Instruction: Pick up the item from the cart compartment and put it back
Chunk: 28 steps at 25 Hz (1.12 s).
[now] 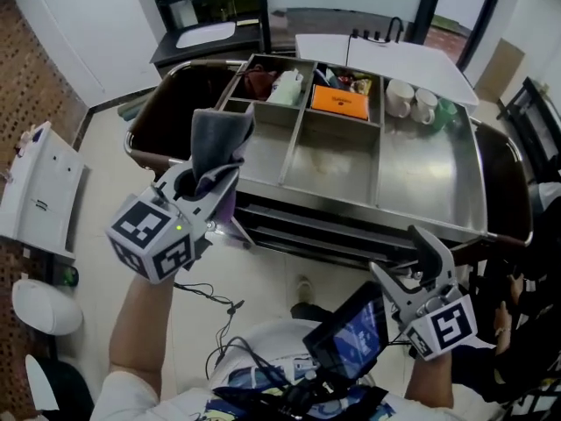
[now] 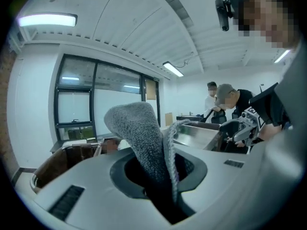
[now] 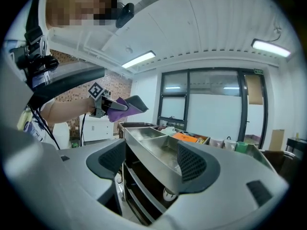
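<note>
The left forearm (image 1: 145,323) reaches forward and up, holding the left tool (image 1: 208,181) above the cart's (image 1: 429,182) front left edge, jaws clamped on a grey cloth (image 1: 219,137) that sticks upward. The right tool (image 1: 410,266) sits low before the cart, jaws apart, empty.

L gripper (image 1: 213,181) held up at left, tilted fwd, jaws pinched tight on grey cloth (image 1: 215,139); L forearm (image 1: 145,323) bare, rising from lower left; R gripper (image 1: 408,266) lower at right, jaws apart w/ nothing between, aimed fwd; R wrist (image 1: 429,380) close to torso
</note>
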Tool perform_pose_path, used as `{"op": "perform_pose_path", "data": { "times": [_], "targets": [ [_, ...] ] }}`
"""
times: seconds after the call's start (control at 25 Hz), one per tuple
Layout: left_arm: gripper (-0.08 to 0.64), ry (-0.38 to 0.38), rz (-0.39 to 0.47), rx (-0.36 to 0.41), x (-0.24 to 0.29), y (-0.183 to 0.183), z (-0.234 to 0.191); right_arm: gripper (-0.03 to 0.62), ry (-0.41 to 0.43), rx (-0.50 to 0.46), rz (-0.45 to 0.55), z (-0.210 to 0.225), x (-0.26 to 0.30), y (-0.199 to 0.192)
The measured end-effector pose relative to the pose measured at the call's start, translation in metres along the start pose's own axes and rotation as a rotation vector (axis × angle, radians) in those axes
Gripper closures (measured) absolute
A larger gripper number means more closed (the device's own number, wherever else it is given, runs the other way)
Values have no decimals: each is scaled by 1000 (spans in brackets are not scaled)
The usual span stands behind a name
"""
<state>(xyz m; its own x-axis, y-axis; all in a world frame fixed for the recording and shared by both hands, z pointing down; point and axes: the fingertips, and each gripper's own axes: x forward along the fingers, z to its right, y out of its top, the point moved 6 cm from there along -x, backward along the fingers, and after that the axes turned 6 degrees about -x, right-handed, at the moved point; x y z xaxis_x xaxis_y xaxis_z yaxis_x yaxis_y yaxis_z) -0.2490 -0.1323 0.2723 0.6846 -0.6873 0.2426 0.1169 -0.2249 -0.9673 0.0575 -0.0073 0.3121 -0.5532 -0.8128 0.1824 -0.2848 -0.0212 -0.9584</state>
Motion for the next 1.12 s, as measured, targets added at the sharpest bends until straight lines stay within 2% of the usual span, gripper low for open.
{"op": "perform_pose_path", "data": {
  "times": [0.24, 0.44, 0.6, 0.84, 0.96, 1.12],
  "targets": [
    [486, 59, -35, 5, 65, 28, -63, 239, 8, -7, 29, 48, 30, 3],
    [486, 74, -90, -13, 132, 31, -116, 239, 2, -10, 20, 80, 41, -2],
    [486, 66, -179, -67, 191, 28, -163, 239, -7, 6, 12, 96, 46, -10],
    [485, 69, -342, -83, 280, 26, -212, 239, -34, 8, 8, 119, 44, -14],
    [482, 76, -443, -136, 317, 10, -231, 239, -66, 14, 6, 132, 42, -16],
    [448, 102, -557, -159, 346, -23, -253, 239, -104, 22, -3, 146, 39, -20]
  ]
}}
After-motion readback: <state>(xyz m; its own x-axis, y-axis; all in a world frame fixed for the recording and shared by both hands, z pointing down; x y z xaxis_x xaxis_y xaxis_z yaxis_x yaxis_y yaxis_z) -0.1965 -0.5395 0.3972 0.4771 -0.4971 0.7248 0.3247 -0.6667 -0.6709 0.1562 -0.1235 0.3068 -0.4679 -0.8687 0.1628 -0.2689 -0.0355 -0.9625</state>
